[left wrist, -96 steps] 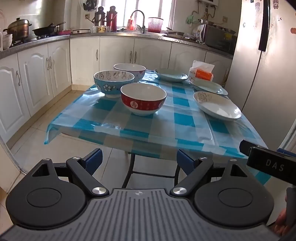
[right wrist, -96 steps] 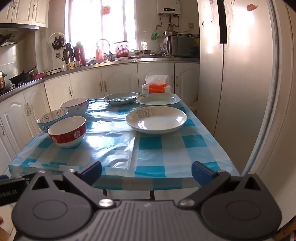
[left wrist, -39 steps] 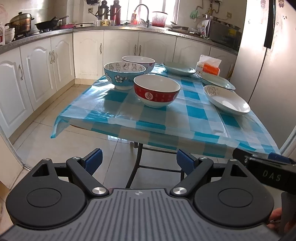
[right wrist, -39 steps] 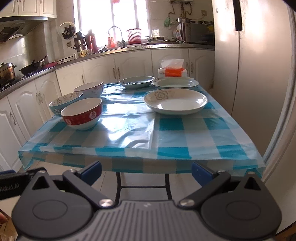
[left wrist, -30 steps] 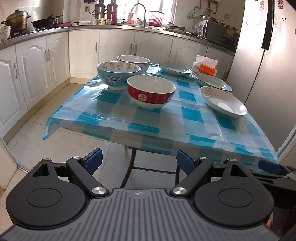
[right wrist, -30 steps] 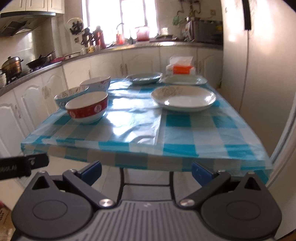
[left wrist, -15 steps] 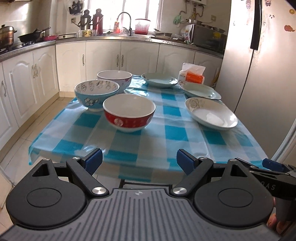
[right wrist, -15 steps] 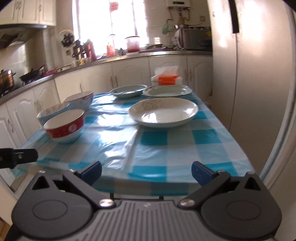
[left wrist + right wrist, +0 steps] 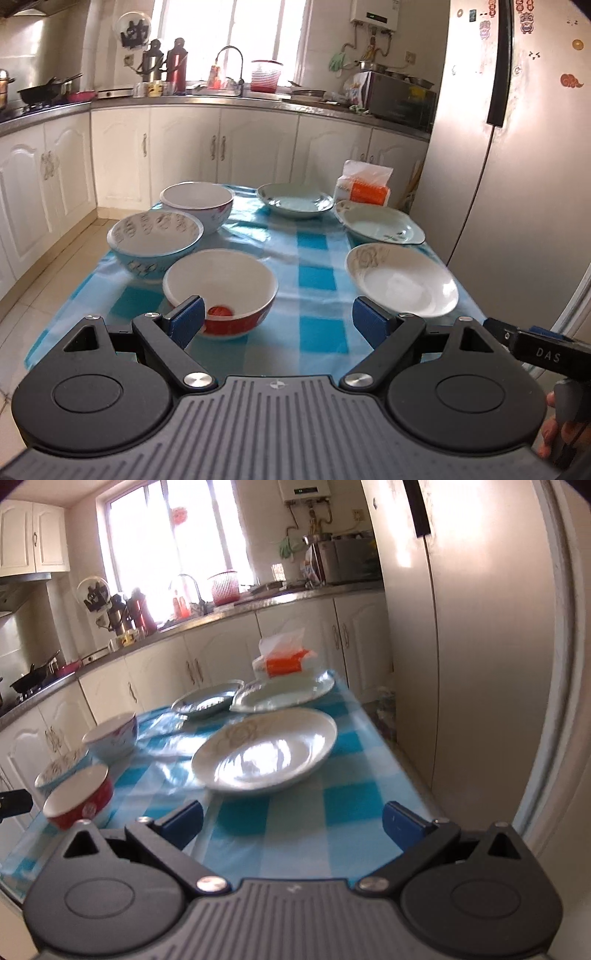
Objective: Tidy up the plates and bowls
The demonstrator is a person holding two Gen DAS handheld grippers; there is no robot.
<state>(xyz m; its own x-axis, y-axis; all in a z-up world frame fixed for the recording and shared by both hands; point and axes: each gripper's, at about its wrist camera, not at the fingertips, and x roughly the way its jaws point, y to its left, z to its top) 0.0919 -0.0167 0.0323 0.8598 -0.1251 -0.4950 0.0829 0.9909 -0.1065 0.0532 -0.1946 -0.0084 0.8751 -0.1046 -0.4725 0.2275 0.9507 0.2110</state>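
Sitting nearest the table's front edge, the red bowl (image 9: 220, 291) lies just ahead of the left gripper (image 9: 279, 322), whose jaws gape wide; the white plate (image 9: 264, 752) lies ahead of the right gripper (image 9: 291, 821), equally wide and empty.

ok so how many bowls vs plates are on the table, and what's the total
bowls: 3 – red bowl, blue patterned bowl, white bowl
plates: 3 – white plate, leaf-print plate, grey-green plate
total: 6
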